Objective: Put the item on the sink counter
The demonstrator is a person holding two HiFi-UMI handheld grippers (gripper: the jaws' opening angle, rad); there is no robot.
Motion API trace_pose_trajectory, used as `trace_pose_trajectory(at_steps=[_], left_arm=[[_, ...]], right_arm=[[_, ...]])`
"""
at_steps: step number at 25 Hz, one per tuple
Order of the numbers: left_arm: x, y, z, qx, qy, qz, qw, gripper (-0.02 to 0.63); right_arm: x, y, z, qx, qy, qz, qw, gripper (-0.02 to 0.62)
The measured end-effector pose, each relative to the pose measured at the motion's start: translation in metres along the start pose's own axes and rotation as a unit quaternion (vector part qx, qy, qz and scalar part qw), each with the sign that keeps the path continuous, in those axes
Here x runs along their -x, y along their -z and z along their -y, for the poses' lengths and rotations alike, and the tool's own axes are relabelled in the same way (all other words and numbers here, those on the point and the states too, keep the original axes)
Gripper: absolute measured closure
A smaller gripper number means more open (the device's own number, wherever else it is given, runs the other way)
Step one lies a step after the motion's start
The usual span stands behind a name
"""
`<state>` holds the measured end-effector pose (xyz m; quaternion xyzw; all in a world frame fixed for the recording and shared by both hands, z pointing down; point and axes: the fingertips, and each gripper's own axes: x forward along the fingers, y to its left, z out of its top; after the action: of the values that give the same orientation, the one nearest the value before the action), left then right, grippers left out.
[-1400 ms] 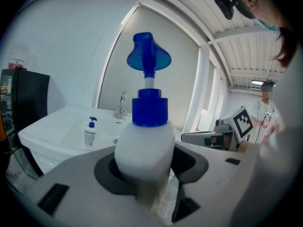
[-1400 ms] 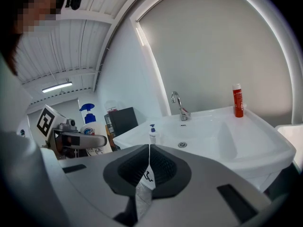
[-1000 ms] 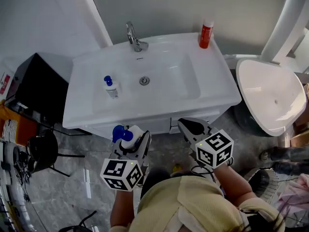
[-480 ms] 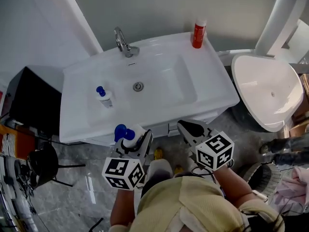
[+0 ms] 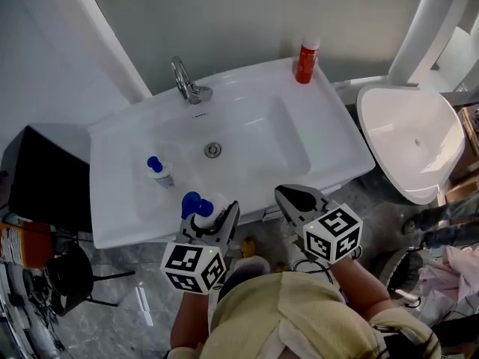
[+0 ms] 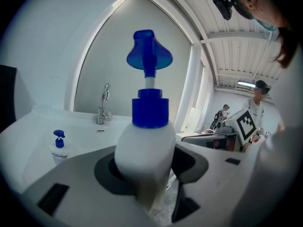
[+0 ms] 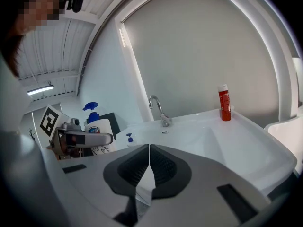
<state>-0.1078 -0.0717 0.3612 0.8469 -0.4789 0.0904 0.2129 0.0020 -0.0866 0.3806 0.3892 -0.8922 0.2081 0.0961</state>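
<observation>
- the left gripper (image 5: 213, 219) is clenched on a white pump bottle (image 6: 144, 145); the jaws press on both sides of its body low down.
- the bottle stands upright in that grip, with its blue collar and blue pump head above the jaws.
- from the head view, the held bottle is off the surface at the near front edge of the sink counter (image 5: 112, 219), left of centre. i cannot tell whether it is over the edge or just short of it.
- the right gripper (image 7: 149, 167) is squeezed closed with its ribbed pads meeting and nothing between them. it is held beside the left one, in front of the counter's near edge.
- each gripper carries its marker cube just behind the jaws, close to the person's pale yellow top (image 5: 292, 320).
- a smaller pump bottle (image 5: 159, 172) with a blue head stands on the left part of the counter, beside the basin.
- a chrome faucet (image 5: 185, 83) rises at the back of the counter, and the drain (image 5: 213, 149) sits in the basin in front of it.
- a red bottle (image 5: 304, 54) with a white cap stands upright at the back right corner of the counter.
- a separate white basin (image 5: 408, 144) sits to the right of the counter, and a black box (image 5: 37, 178) sits to its left.
</observation>
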Motion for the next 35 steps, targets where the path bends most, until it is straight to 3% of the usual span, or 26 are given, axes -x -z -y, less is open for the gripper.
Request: trace_pose_trajectory(at_steps=[20,35], left_arm=[[-0.043,-0.022,-0.061,-0.018,0.067,-0.022,0.9974,0.374],[-0.062,-0.013,-0.094,-0.014,0.080,-0.037,0.9960,0.374]], right_arm=[[-0.059,-0.023,0.009,-0.012,0.068,-0.001,0.998,0.569],[-0.080,-0.021,0.019,-0.018,0.103,-0.016,0.994,0.569]])
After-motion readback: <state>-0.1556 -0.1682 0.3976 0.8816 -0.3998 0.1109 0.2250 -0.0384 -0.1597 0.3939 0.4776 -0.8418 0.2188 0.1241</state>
